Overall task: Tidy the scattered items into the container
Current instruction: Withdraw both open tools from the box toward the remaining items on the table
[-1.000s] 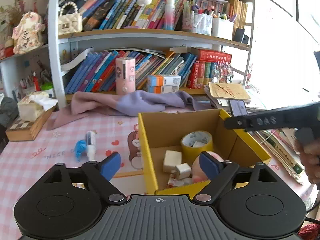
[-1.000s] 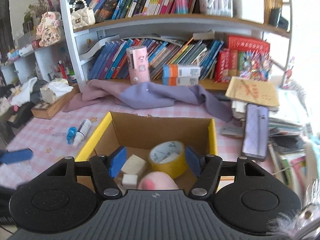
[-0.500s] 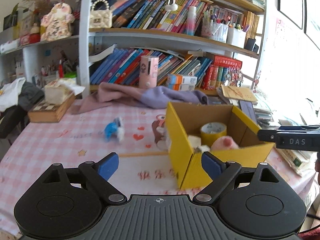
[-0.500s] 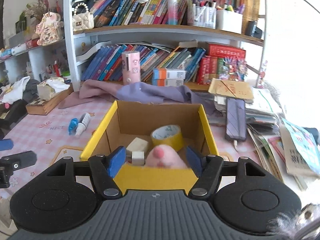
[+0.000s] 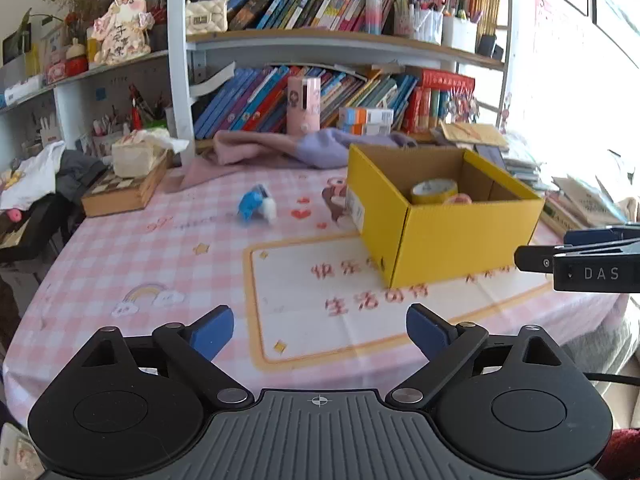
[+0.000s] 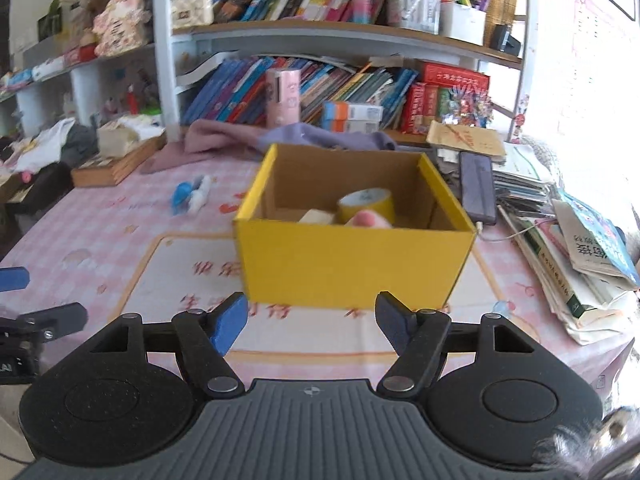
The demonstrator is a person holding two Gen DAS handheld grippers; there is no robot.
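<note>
A yellow cardboard box [image 5: 448, 232] [image 6: 352, 264] stands on the pink checked tablecloth. Inside it lie a roll of yellow tape [image 5: 434, 190] [image 6: 366, 204], a pink round thing [image 6: 366, 219] and a pale block [image 6: 316, 216]. A small blue and white item [image 5: 256, 206] [image 6: 190, 196] lies on the cloth to the left of the box. My left gripper [image 5: 318, 330] hangs over the near table with its jaws opening and nothing between them. My right gripper [image 6: 310, 318] faces the box front from a short way off, jaws opening, also empty.
A pink and lilac cloth [image 5: 280, 150] lies behind the box under the bookshelf [image 5: 320, 44]. A wooden board with a tissue pack [image 5: 124, 188] sits at the left. Stacked books and a phone [image 6: 476, 186] crowd the right edge.
Both grippers have drawn back from over the box toward the near table edge and have widened. The box now looks smaller and farther away in both views.
</note>
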